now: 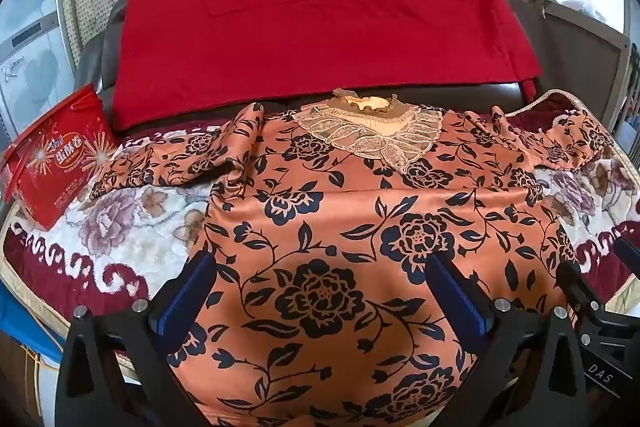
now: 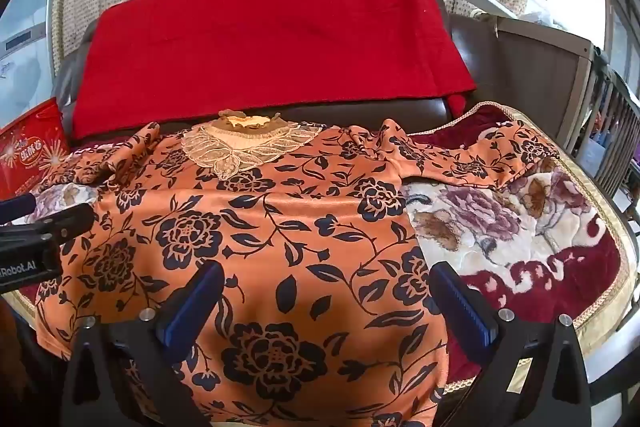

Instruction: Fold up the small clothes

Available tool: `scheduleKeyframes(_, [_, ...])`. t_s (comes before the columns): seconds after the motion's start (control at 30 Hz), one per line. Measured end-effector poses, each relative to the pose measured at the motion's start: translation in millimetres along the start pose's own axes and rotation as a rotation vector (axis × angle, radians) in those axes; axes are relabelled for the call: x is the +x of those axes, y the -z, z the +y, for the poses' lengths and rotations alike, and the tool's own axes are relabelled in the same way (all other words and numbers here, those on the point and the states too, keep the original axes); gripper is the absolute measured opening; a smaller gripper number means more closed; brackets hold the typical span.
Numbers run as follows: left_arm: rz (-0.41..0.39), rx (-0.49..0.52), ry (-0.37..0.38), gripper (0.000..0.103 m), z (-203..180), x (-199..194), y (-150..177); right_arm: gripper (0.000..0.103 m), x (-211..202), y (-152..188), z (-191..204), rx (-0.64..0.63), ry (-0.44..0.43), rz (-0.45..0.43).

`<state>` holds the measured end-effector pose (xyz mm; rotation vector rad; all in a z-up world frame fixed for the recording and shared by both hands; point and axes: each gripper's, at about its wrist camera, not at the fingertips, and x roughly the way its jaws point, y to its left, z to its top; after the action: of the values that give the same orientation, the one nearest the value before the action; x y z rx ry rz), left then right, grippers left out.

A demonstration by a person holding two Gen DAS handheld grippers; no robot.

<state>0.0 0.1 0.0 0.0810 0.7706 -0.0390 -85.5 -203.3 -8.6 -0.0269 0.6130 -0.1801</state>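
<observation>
Both grippers open above flat orange blouse (image 1: 360, 211).

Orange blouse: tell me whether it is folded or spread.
Spread. The blouse lies flat, lace collar at the far end, both sleeves out sideways.

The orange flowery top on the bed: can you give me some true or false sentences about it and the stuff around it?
1. The orange satin top with dark blue flowers lies spread flat with both sleeves out to the sides. True.
2. The cream lace collar is at the end of the top nearest the grippers. False: it is at the far end, by the red cloth.
3. The left gripper is pinching the top. False: its jaws stand wide open above the fabric.
4. A red snack box stands left of the top. True.
5. The right gripper is open. True.
</observation>
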Motion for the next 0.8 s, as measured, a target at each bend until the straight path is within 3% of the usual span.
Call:
scheduleKeyframes(0.4, [-0.002,-0.013,0.001,0.103,1,5,4,0.103,1,-2,-1,-0.007,-0.002,0.008])
scheduleKeyframes(0.8, [-0.011,-0.066,0.011,0.103,27,9,21,0.103,5,3,0,0.005,-0.005,0.020])
